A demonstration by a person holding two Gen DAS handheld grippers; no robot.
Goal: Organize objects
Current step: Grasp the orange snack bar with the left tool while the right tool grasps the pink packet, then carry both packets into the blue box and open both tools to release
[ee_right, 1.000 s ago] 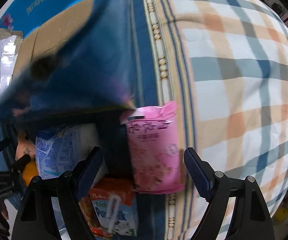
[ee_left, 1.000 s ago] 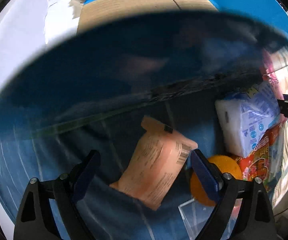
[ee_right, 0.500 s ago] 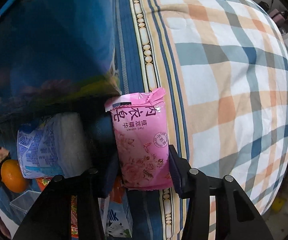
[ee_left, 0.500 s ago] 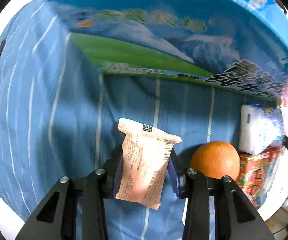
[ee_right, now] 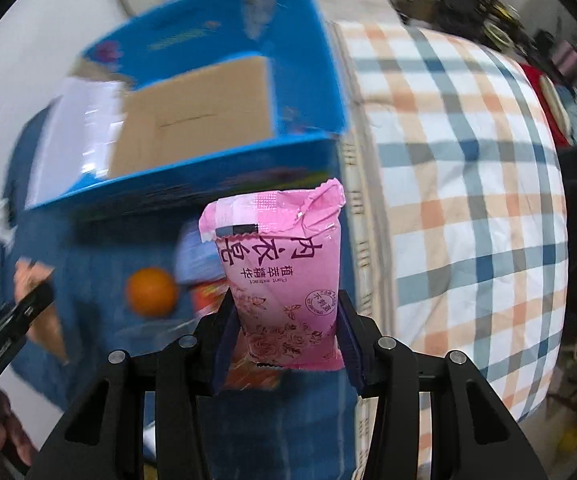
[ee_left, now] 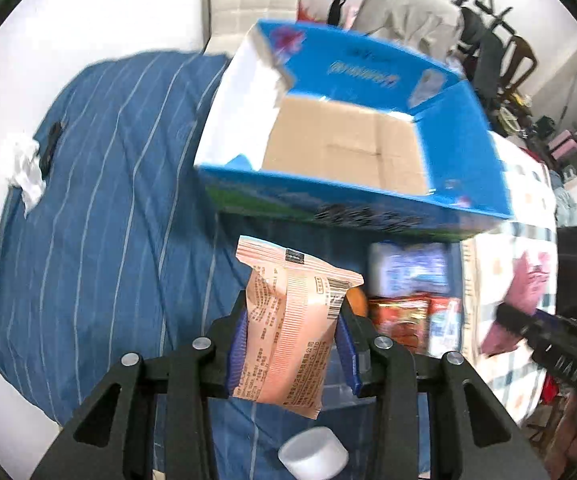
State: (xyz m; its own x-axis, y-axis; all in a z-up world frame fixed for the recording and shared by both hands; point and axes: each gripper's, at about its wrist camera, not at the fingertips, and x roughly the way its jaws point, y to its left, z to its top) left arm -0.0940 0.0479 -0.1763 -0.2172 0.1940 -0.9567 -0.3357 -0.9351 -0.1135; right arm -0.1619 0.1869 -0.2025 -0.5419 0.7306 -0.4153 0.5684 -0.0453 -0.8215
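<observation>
My left gripper [ee_left: 291, 350] is shut on an orange snack packet [ee_left: 292, 320] and holds it lifted above the blue striped bedding [ee_left: 88, 220]. My right gripper [ee_right: 286, 340] is shut on a pink soap packet [ee_right: 284, 272], also lifted. An open blue cardboard box [ee_left: 352, 152] with a bare brown bottom lies ahead of both; it also shows in the right wrist view [ee_right: 192, 120]. An orange [ee_right: 151, 291], a white-and-blue tissue pack [ee_left: 408, 274] and a red carton [ee_left: 408, 320] lie on the bedding in front of the box.
A plaid orange-and-blue blanket [ee_right: 468, 160] covers the bed to the right. A white bottle cap [ee_left: 312, 458] sits below my left gripper. A crumpled white paper [ee_left: 24, 168] lies at the far left. Chairs and clutter [ee_left: 500, 48] stand beyond the bed.
Both grippers closed on their packets and rose up and back from the bedding. The box, seen close from the side before, now shows its open top from above.
</observation>
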